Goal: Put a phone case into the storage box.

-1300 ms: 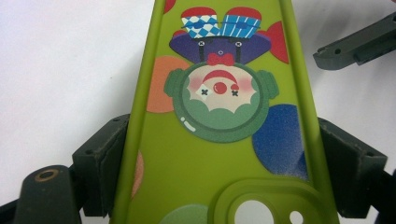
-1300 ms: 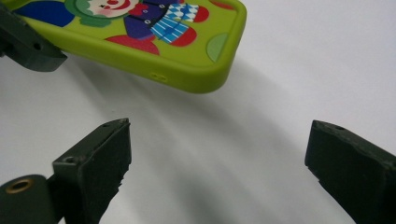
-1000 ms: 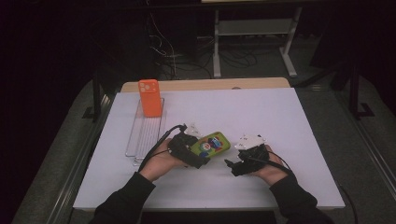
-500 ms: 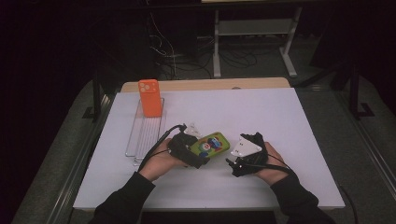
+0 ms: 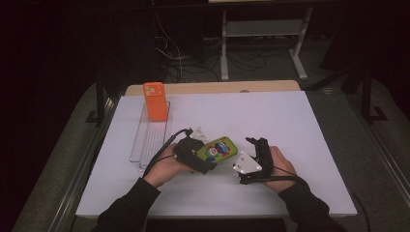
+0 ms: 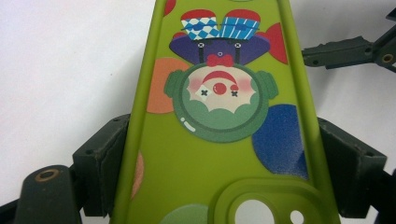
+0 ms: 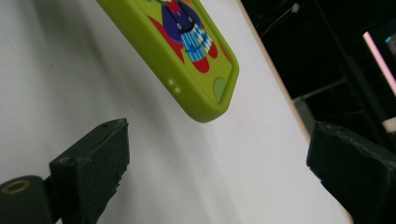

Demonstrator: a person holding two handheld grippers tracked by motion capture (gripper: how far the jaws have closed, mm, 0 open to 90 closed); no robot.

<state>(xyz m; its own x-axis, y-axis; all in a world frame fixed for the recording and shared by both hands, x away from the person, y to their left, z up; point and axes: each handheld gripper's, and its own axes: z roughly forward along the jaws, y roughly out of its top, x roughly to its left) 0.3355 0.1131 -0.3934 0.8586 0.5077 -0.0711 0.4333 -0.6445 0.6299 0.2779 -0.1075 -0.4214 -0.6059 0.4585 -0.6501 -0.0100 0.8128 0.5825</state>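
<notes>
The left hand-held gripper [image 5: 205, 157] is clenched on a green phone case [image 5: 218, 149], its two black jaws pressing the case's long edges from either side near the camera-hole end. In the left gripper view the green phone case [image 6: 219, 121] runs away from the jaws, printed with a clown face and coloured dots. The case is held just above the white desk [image 5: 270, 116], near the desk's near middle, tilted with its free end pointing right and slightly away.

The right hand-held gripper [image 5: 255, 145] sits just right of the case's free end, with its jaws spread wide and nothing between them. In the right gripper view the case's rounded corner [image 7: 205, 93] hangs ahead of the open jaws, apart from both.

Farther left on the desk lies a wire rack [image 5: 150, 140], and an orange phone case [image 5: 155, 101] stands upright at its far end, well apart from both hands.
</notes>
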